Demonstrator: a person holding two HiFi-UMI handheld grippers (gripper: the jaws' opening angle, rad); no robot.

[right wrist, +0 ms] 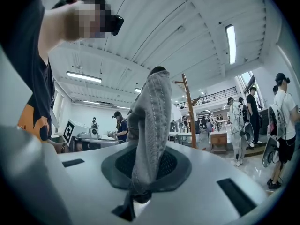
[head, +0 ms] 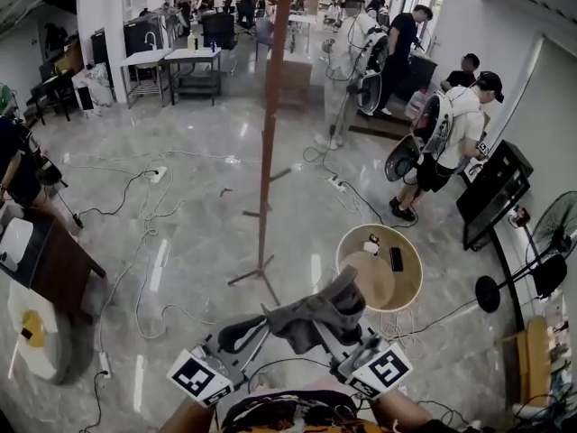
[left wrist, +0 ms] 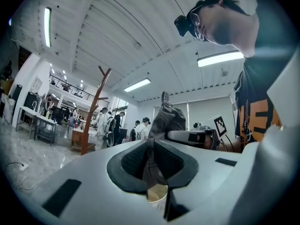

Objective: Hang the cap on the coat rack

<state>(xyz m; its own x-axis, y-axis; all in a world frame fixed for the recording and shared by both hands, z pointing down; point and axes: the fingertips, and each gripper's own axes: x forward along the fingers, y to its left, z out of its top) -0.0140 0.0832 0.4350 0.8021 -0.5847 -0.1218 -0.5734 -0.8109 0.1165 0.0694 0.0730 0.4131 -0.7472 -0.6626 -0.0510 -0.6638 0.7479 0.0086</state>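
A grey cap hangs between my two grippers, low in the head view. My left gripper is shut on one edge of it; in the left gripper view the grey cloth runs up between the dark pads. My right gripper is shut on the other side, and in the right gripper view the cap stands up tall from the jaws. The brown wooden coat rack stands on the floor straight ahead, its pole rising out of the top of the head view. In the gripper views the coat rack stands farther off.
A round wooden table with small items stands right of the rack's foot. Cables and power strips trail over the glossy floor. Several people stand at the back right. A standing fan is at the right, and desks at the far back.
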